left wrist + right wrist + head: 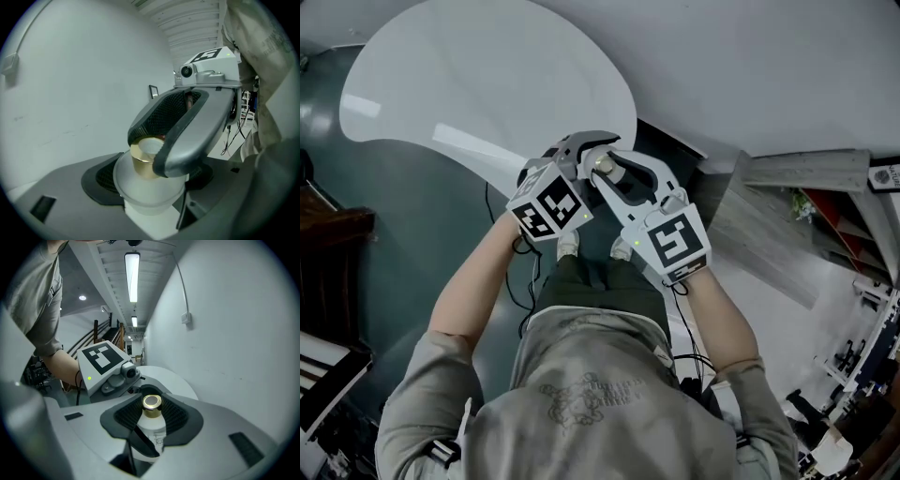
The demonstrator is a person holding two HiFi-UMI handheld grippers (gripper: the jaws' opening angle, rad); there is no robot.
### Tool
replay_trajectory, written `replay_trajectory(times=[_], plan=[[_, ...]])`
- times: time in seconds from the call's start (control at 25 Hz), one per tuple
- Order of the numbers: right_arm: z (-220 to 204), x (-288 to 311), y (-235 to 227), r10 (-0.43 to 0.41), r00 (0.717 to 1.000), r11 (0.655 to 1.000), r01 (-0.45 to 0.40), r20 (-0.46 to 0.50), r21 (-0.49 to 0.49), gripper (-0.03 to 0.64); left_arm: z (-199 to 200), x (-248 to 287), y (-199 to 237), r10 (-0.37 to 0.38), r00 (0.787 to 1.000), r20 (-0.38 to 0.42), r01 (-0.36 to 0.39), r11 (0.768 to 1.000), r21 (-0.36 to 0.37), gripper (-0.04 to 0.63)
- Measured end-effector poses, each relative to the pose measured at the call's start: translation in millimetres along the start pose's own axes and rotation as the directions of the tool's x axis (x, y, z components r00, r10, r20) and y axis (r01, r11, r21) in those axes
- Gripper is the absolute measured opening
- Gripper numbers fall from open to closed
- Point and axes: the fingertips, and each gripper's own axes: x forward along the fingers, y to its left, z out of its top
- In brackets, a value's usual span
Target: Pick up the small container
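Observation:
The small container (151, 190) is a frosted white bottle with a gold cap (142, 164). It sits between the black pads of my left gripper (150, 182), which is shut on its wide body. My right gripper (149, 146) reaches in from the upper right, its grey jaws round the cap end. In the right gripper view the container (154, 432) lies between the mesh pads of my right gripper (152, 417), which press on it. The gold cap (152, 403) points toward the left gripper's marker cube (100, 357). From the head view both grippers meet at the container (602, 165), in front of the person's chest.
A white round table (487, 84) stands just beyond the grippers over a dark floor. A plain white wall (70, 93) is close on one side. Black cables (511, 281) trail by the person's feet. Pale planks (806, 171) and shelving lie to the right.

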Motion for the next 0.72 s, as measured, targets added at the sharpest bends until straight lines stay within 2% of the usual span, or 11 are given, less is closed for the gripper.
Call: replay_trajectory(times=[0.52,0.72], plan=[[104,-62,-1,-0.019,0.999,0.998,0.021,0.04,-0.053,0.129,110,-47,7,0.038,0.999,0.012,-0.039,0.999,0.031,0.345],[136,-84,8,-0.004,0.996,0.997,0.011,0.089,-0.077,0.129,141,-68,1,0.065,0.998,-0.017,-0.064,0.997,0.046,0.345]])
